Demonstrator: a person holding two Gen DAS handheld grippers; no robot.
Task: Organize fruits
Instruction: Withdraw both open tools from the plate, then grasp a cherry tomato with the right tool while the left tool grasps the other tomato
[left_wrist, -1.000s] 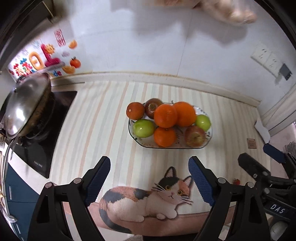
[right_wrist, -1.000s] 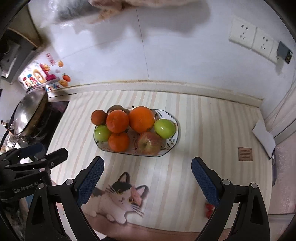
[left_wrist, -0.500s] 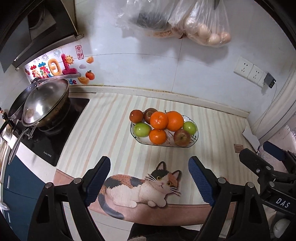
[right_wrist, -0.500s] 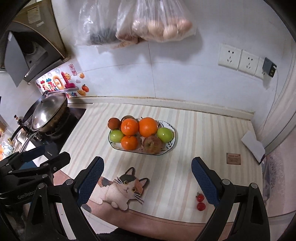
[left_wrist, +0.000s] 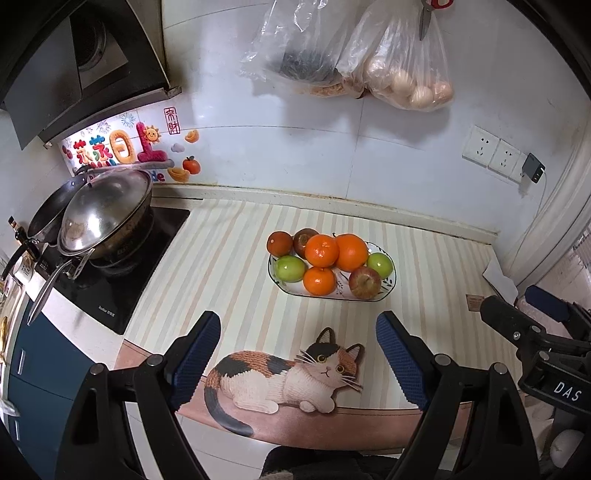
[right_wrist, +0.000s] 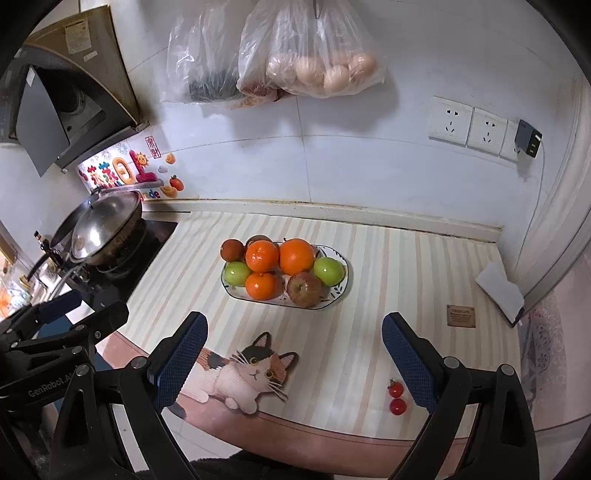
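Observation:
An oval white plate (left_wrist: 388, 288) (right_wrist: 341, 291) stands mid-counter, piled with oranges (left_wrist: 351, 252) (right_wrist: 296, 256), green apples (left_wrist: 290, 268) (right_wrist: 328, 270), a red apple (left_wrist: 365, 283) (right_wrist: 304, 289) and dark brown fruits (left_wrist: 279, 243). Two cherry tomatoes (right_wrist: 396, 397) lie near the counter's front right edge. My left gripper (left_wrist: 297, 354) is open and empty, held back above the front edge. My right gripper (right_wrist: 293, 354) is open and empty, likewise well short of the plate. Each gripper shows at the side of the other's view.
A striped mat with a cat picture (left_wrist: 288, 373) covers the counter. A lidded wok (left_wrist: 105, 218) sits on the hob at left. Plastic bags with eggs (right_wrist: 321, 70) hang on the wall. Wall sockets (right_wrist: 467, 125) and a folded white cloth (right_wrist: 500, 291) are at right.
Both grippers have pulled back and up from the plate; the view widened and the fruits look smaller. The cherry tomatoes and hanging bags came into sight. Both stay open.

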